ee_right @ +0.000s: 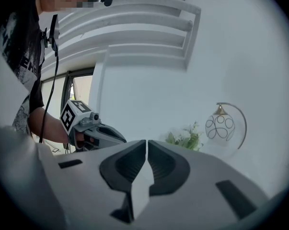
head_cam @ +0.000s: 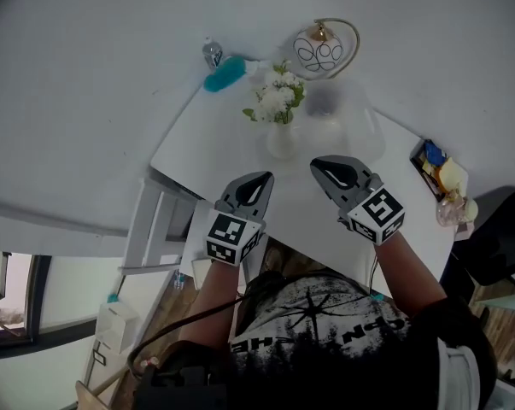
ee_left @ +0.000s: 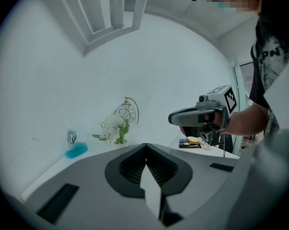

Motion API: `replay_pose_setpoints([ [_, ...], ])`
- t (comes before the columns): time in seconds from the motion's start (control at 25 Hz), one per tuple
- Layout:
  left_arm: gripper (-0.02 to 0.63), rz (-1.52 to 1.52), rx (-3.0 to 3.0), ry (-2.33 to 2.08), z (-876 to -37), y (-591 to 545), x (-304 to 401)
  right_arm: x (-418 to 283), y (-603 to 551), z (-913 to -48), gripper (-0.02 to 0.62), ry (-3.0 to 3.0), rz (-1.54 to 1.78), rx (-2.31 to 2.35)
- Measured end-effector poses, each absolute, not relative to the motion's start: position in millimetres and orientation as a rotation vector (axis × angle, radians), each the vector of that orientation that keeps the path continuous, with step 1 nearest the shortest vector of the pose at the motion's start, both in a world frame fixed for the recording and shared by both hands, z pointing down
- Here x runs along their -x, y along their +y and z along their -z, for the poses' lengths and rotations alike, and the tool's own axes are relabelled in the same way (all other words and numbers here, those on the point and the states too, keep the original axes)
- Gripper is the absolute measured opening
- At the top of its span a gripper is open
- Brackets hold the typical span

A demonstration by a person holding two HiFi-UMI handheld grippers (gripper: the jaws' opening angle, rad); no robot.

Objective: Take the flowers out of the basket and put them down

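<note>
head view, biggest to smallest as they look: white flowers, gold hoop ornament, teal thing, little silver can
1. gold hoop ornament and white flowers: they look about alike, too close to rank
2. teal thing
3. silver can, clearly the smallest

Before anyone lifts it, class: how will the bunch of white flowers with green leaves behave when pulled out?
The bunch of white flowers looks light and probably floppy: a loose spray of small heads. Its petals seem fragile; squeezing may crush them. The small pale basket might tip as it lifts.
</note>
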State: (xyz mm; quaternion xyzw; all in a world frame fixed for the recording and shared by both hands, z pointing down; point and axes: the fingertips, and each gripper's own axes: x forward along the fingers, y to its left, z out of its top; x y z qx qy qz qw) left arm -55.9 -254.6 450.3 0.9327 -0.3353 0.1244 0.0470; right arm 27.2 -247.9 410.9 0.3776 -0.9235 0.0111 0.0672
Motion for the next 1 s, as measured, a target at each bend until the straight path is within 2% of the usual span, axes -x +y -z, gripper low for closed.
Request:
replay_pose_setpoints([
  [0.56,0.011,-0.340,-2.863,-0.939,-443.4,-313.2,78.4,-0.5,-309.1,-374.3,0.018,-2.736,0.026,-1.124],
  [1.0,0.011,-0.344,-2.881,-0.887,-440.9,-346.8,76.2,-15.1,-354.8,-397.7,0.021,-2.619,-0.031,-1.079],
])
